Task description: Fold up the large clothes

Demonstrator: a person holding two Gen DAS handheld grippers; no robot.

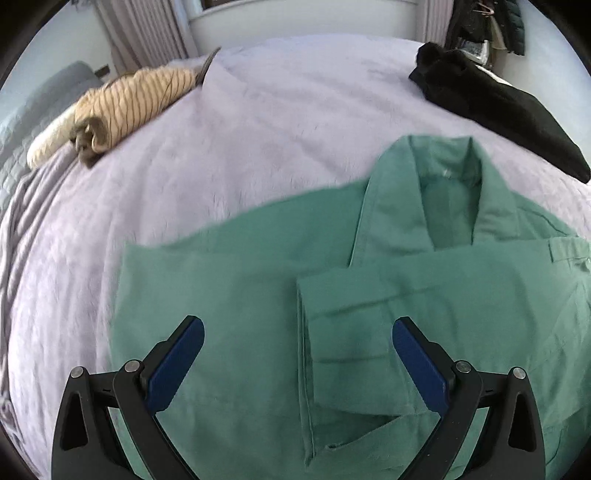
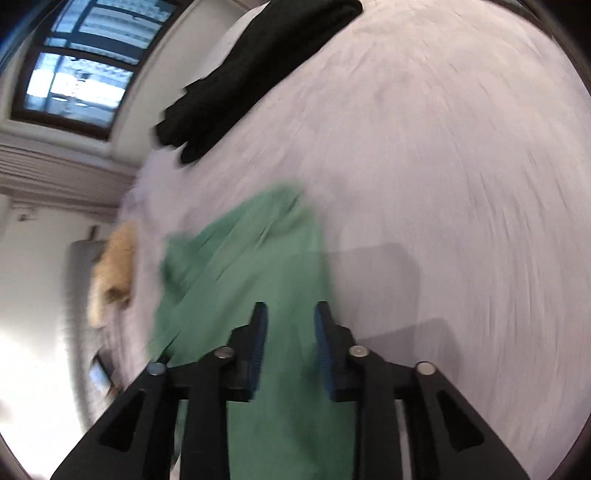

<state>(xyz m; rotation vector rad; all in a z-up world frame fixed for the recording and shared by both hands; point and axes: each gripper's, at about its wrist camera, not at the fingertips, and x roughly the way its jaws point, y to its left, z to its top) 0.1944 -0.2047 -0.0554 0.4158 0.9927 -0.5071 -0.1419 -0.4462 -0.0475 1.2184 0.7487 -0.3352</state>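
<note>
While both tools (image 1: 298, 332) (image 2: 290, 317) gape, green shirt (image 1: 258, 295) lies beneath.

A bedroom in a home, that's where we are. A wide bed (image 1: 258, 122) under a pale lilac cover fills both views, with a grey padded headboard (image 1: 55, 85) at one end. Curtains (image 1: 147, 33) hang behind it, and a dark-framed window (image 2: 77, 74) sits in the white wall. Coats (image 1: 487, 26) hang in the far corner; loose clothes lie on the cover.
</note>
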